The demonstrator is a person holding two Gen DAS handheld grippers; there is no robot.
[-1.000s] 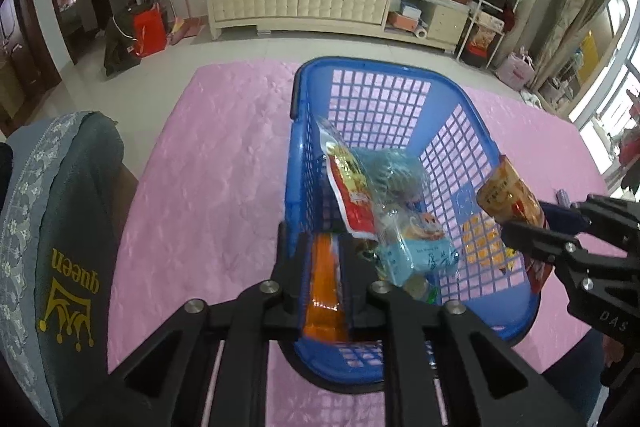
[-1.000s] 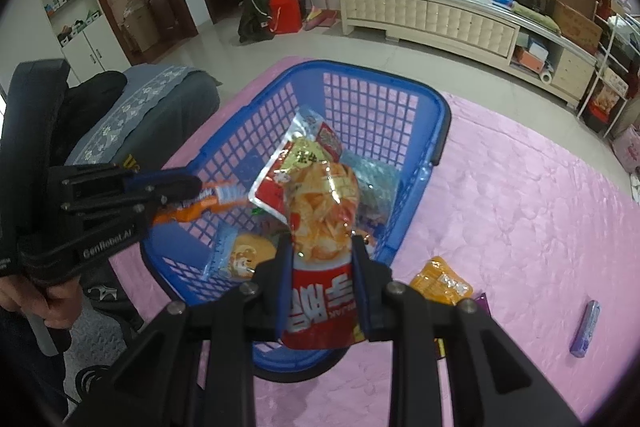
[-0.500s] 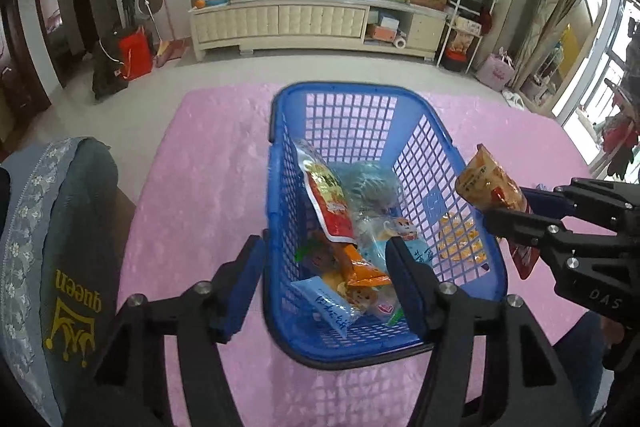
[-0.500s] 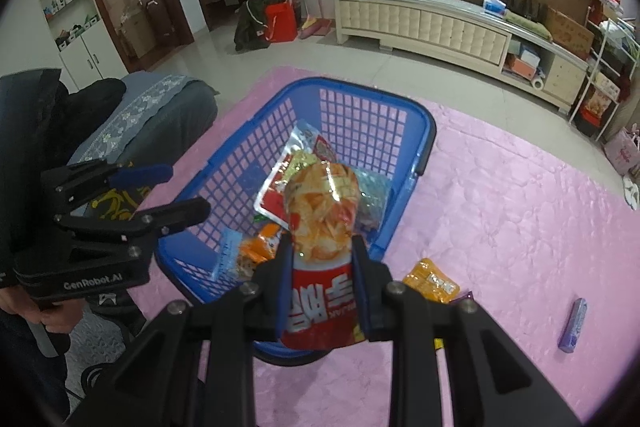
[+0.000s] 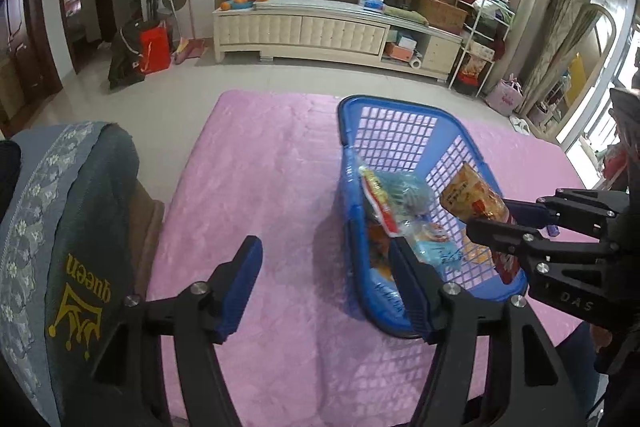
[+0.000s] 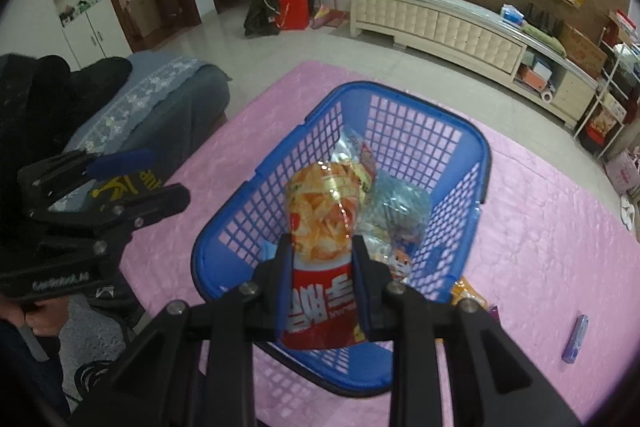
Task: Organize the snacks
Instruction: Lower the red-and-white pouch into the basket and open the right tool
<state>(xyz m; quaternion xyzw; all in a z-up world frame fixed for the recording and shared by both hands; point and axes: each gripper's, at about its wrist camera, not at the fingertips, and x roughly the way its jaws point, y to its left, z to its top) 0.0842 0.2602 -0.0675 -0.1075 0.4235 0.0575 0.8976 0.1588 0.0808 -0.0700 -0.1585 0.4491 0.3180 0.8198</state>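
Observation:
A blue lattice basket (image 5: 404,119) (image 6: 460,131) stands on the pink mat and holds several snack packets (image 5: 396,199). My right gripper (image 6: 320,255) is shut on a red and orange chip bag (image 6: 324,215) and holds it over the basket's near end; the bag also shows in the left wrist view (image 5: 476,203). My left gripper (image 5: 324,259) is open and empty, above the mat just left of the basket. An orange packet (image 6: 468,291) and a purple bar (image 6: 575,339) lie on the mat right of the basket.
A grey chair back with "queen" lettering (image 5: 76,227) stands at the mat's left edge. A white low cabinet (image 5: 320,31) runs along the far wall. A red bag (image 5: 154,47) sits on the floor.
My left gripper opened, dropped its orange packet into the basket and moved left off it. My right gripper carried the chip bag further over the basket.

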